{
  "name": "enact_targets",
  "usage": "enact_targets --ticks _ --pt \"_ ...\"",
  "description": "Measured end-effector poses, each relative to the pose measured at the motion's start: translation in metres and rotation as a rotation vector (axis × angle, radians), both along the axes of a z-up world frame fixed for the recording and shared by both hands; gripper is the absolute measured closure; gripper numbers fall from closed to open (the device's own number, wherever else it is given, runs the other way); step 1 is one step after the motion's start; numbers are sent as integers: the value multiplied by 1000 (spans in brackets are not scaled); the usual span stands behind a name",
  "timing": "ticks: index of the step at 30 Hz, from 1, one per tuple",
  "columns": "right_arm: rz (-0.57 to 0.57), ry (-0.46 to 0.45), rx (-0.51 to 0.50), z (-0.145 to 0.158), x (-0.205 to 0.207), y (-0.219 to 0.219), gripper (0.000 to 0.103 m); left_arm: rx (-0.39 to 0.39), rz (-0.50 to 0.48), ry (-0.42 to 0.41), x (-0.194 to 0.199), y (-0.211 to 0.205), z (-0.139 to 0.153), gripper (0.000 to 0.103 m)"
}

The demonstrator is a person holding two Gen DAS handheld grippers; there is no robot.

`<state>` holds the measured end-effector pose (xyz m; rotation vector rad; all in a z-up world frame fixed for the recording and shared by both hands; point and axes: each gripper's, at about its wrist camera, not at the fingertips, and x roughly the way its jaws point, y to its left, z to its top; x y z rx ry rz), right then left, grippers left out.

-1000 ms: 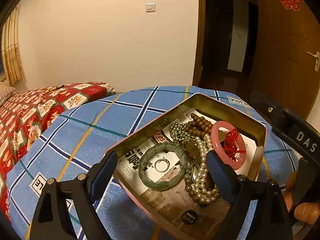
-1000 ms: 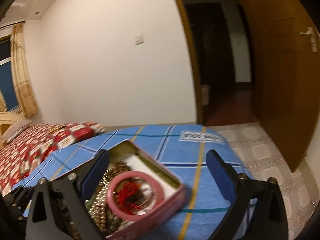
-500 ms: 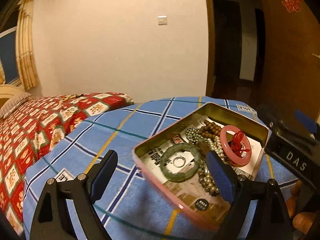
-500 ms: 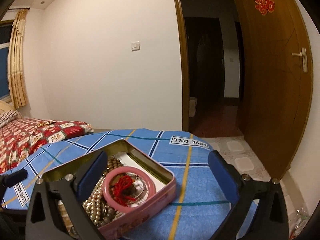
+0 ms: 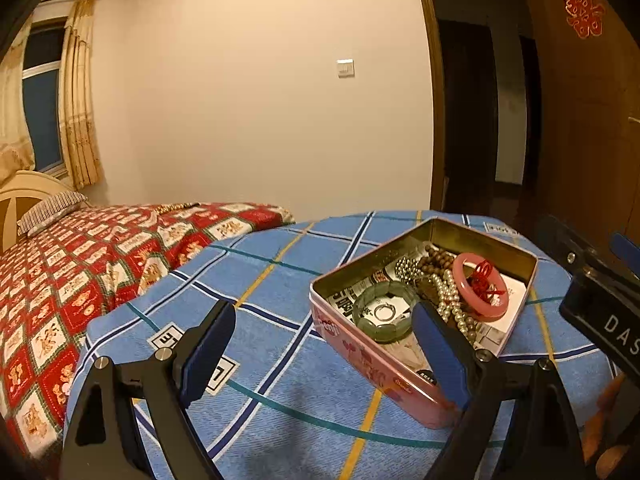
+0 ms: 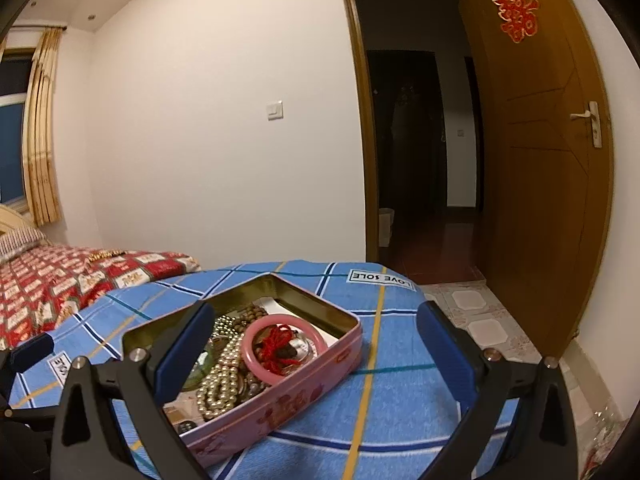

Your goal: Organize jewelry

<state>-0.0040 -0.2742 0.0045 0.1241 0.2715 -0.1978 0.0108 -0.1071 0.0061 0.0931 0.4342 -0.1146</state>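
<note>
A pink open tin [image 5: 368, 356] sits on the blue checked cloth [image 5: 280, 280]. It also shows in the right wrist view [image 6: 280, 404]. It holds a green bangle [image 5: 362, 314], a pink bangle [image 5: 464, 298] with a red knot, a pearl strand [image 5: 452, 304], brown beads and metal beads. In the right wrist view the pink bangle [image 6: 250, 354] and the pearls [image 6: 224, 384] lie inside. My left gripper [image 5: 320, 348] is open and empty, before the tin's near left side. My right gripper [image 6: 312, 356] is open and empty, level with the tin.
A bed with a red patterned cover [image 5: 80, 264] lies to the left. An open wooden door [image 6: 540, 184] and dark doorway are at the right. Tiled floor [image 6: 476, 312] lies beyond the cloth's right edge. The right gripper's body [image 5: 600, 292] shows at the left view's right edge.
Both grippers have drawn back and up from the tin, which now looks smaller and lower right in the left view. Both stay open and empty.
</note>
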Motion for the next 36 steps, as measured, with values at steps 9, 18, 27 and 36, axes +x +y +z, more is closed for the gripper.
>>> enact_targets --ticks 9,18,27,36 --pt "-31 -98 -30 6 -19 9 0 12 -28 -82 -17 -3 4 13" --pt "-33 -100 -39 5 -18 12 0 4 -27 -76 -18 -2 4 13" --pt "-32 -100 -39 5 -19 12 0 7 -31 -79 -19 -2 3 12" --pt "-33 -100 -39 5 -20 12 0 4 -31 -80 -20 -1 3 12"
